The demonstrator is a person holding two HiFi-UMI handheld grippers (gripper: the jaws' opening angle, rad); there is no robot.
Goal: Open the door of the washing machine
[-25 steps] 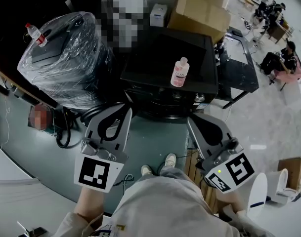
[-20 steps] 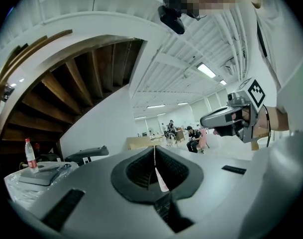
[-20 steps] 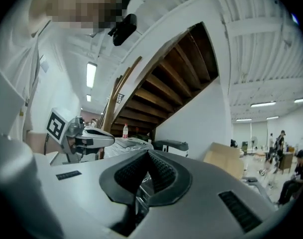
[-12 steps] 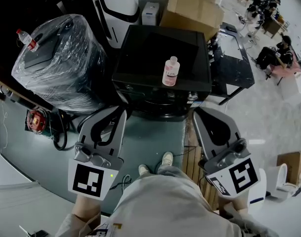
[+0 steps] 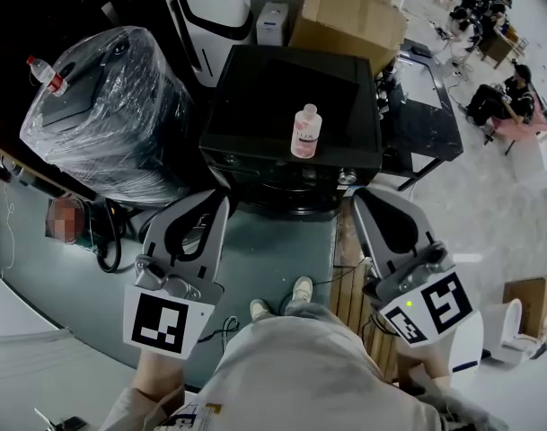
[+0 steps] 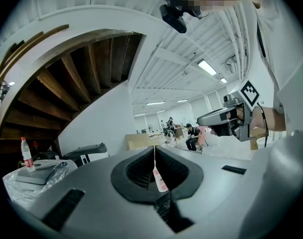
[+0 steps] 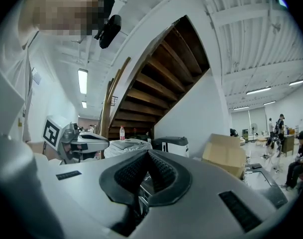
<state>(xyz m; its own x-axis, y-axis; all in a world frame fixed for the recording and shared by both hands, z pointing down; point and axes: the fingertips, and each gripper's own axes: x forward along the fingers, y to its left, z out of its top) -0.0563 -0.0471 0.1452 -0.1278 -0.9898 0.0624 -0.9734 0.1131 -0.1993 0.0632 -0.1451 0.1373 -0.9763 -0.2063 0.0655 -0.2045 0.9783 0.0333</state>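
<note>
You hold the left gripper (image 5: 217,201) and right gripper (image 5: 366,197) level, both closed on nothing, before the black washing machine (image 5: 291,83). Its front door (image 5: 282,197) lies just ahead, between them, neither clearly nearer.

**One head camera looking steeply down, two gripper cameras looking level along their own jaws.**

The head view looks down past the person's body at the left gripper (image 5: 221,197) and right gripper (image 5: 363,196), with the black box-shaped washing machine (image 5: 291,88) just beyond them. Each gripper view sits low and close behind its own grey jaws, faces level into the room, and catches the other gripper at its edge. All three share the clear-plastic-wrapped bundle (image 5: 102,115) and the brown cardboard box (image 5: 349,16).
</note>
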